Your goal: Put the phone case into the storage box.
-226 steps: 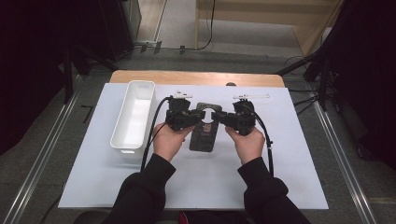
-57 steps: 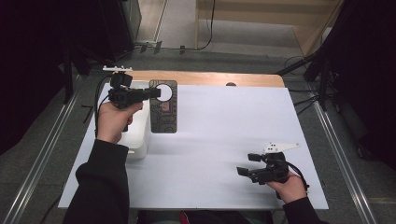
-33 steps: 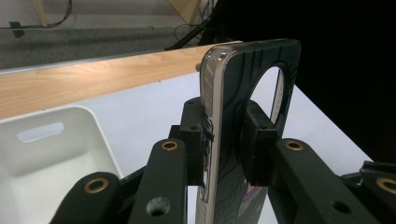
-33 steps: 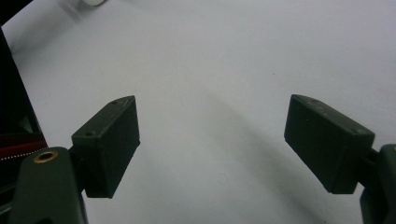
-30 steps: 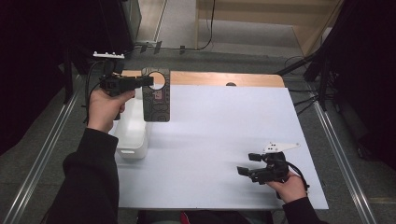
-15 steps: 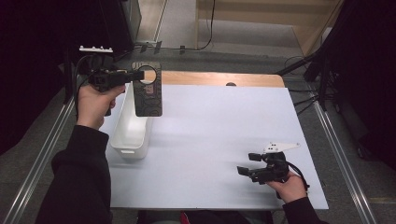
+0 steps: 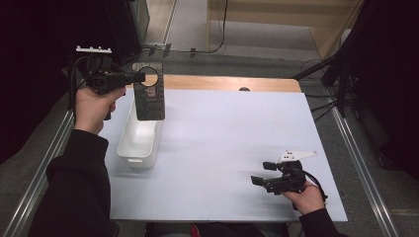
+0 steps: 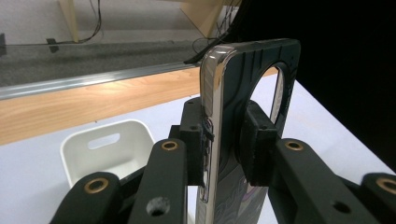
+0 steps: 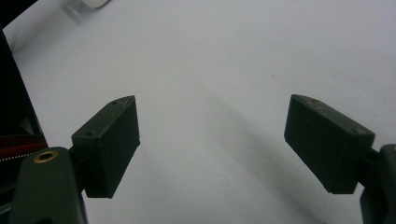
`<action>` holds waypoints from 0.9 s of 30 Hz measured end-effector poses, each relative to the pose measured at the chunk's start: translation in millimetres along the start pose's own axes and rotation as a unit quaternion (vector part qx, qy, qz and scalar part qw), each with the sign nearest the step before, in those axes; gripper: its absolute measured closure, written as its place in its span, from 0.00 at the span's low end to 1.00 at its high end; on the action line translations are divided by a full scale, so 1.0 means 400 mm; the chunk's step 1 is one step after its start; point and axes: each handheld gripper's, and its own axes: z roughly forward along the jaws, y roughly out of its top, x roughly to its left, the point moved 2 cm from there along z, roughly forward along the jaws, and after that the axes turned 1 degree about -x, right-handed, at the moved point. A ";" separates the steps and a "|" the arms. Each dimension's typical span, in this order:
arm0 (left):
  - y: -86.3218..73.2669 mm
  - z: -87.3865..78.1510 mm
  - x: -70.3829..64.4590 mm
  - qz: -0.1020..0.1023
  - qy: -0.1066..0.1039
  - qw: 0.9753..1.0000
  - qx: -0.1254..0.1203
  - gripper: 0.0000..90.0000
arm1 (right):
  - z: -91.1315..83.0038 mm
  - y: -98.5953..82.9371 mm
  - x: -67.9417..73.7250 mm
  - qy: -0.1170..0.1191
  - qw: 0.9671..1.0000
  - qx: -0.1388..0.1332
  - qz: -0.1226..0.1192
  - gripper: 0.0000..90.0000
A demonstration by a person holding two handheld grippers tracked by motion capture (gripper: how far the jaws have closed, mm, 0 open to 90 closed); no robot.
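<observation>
Left gripper view: left gripper (image 8: 223, 140) clamps phone case (image 8: 247, 93); right gripper (image 9: 210, 140) gapes wide.

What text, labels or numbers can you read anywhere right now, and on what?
None readable.
Phone case, clamped in the left gripper: dark printed pattern, and blurred light marks low on its back in the left gripper view, too blurred to read.
White bin: no label visible.
Right gripper: no markings legible.

No text, label, brand, number or sign is showing legibly; the dark pattern on the phone case (image 7: 148, 94) is reading as no letters.
</observation>
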 end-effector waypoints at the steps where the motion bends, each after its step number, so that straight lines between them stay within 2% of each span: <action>1: 0.001 0.000 0.002 0.000 0.003 1.000 0.000 0.81 | 0.000 0.000 0.000 0.000 1.000 0.001 0.001 0.19; 8: 0.003 0.002 0.035 -0.003 0.011 1.000 -0.006 0.81 | 0.000 0.001 0.000 0.001 1.000 0.001 0.000 0.19; 12: 0.001 -0.001 0.045 0.001 0.027 0.999 -0.018 0.81 | 0.000 0.001 -0.002 0.000 1.000 0.001 -0.001 0.19; 14: -0.001 0.000 0.051 -0.003 0.024 1.000 -0.019 0.81 | 0.000 0.001 -0.002 0.000 1.000 0.001 -0.001 0.19; 16: -0.001 0.002 0.057 0.002 0.029 0.999 -0.018 0.81 | 0.000 0.002 -0.001 0.001 1.000 0.000 -0.001 0.19; 27: -0.003 0.023 0.093 0.000 0.034 0.999 -0.025 0.81 | 0.007 0.004 0.001 0.004 1.000 0.001 -0.003 0.19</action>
